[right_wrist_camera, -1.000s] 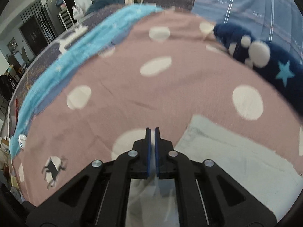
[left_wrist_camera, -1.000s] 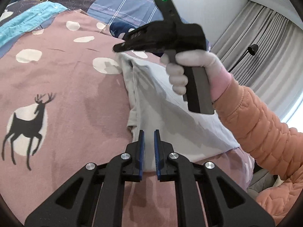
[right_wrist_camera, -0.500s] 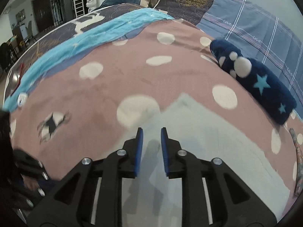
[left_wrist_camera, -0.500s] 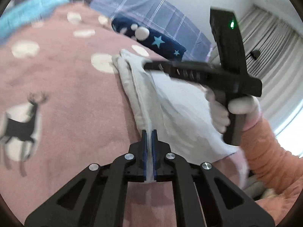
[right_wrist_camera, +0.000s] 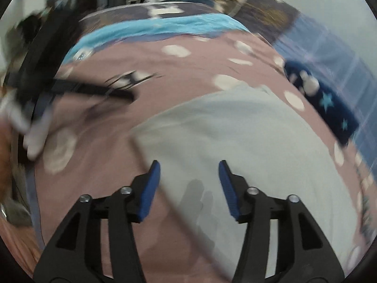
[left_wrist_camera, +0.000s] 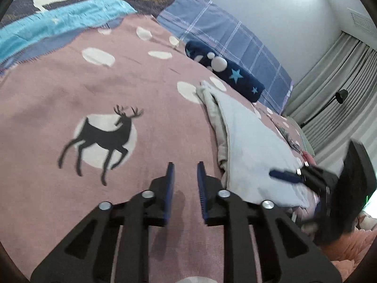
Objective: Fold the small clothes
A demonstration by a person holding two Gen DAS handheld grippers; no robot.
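A pale grey garment (left_wrist_camera: 249, 146) lies folded flat on the pink spotted blanket (left_wrist_camera: 117, 89); it also shows in the right wrist view (right_wrist_camera: 235, 141). My left gripper (left_wrist_camera: 185, 172) is open and empty, over bare blanket just left of the garment's near edge. My right gripper (right_wrist_camera: 189, 172) is open and empty above the garment's near left edge. The right gripper also shows blurred in the left wrist view (left_wrist_camera: 329, 184), at the garment's right side. The left gripper shows blurred in the right wrist view (right_wrist_camera: 70, 89).
A navy star-patterned roll (left_wrist_camera: 223, 70) lies beyond the garment. A blue checked sheet (left_wrist_camera: 226, 35) and a turquoise blanket strip (left_wrist_camera: 54, 28) lie at the back. Grey curtains (left_wrist_camera: 334, 94) hang at the right. A deer print (left_wrist_camera: 103, 139) marks the blanket.
Both grippers opened and let go of the garment, which now lies folded. The left gripper pulled back to the left; the right one swung down to the garment's near right side.
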